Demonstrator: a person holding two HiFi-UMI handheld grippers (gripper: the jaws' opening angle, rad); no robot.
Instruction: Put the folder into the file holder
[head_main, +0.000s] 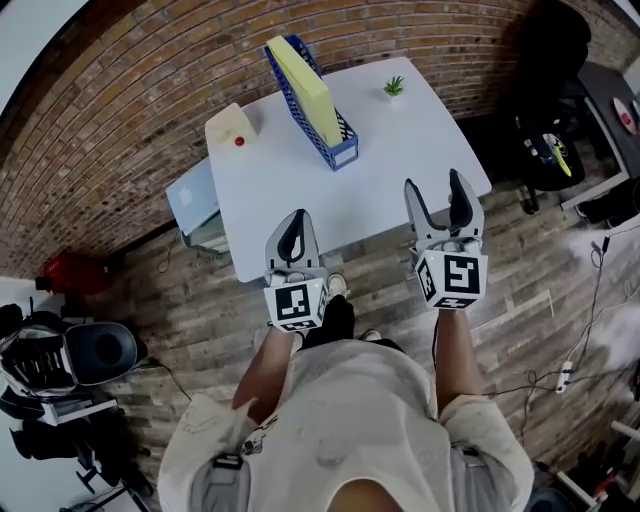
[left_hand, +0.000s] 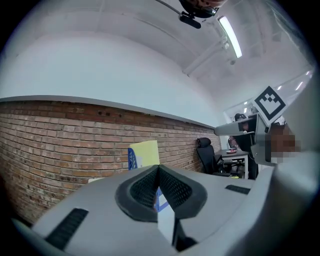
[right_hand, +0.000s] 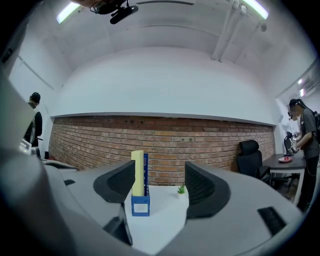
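1. Head view: the yellow folder (head_main: 312, 88) already stands upright inside the blue file holder (head_main: 338, 152). The holder sits toward the far side of the white tabletop (head_main: 385, 195), near the brick wall. Judged from this, the task looks done.
2. The left gripper (head_main: 293, 225) is held near the tabletop's front edge, well apart from the holder. Its own view shows the jaws clenched together with nothing between them.
3. The right gripper (head_main: 437, 192) hovers at the same edge, also well clear. Its jaws are released and spread, and between them only the distant holder and folder show, so it grasps nothing.
4. Both grippers sit low and close to the person's body, likely because nothing is left to carry and the holder needs no steadying.
5. A small green plant (head_main: 394, 87) and a pale box (head_main: 232, 128) rest on the tabletop, apart from the holder.
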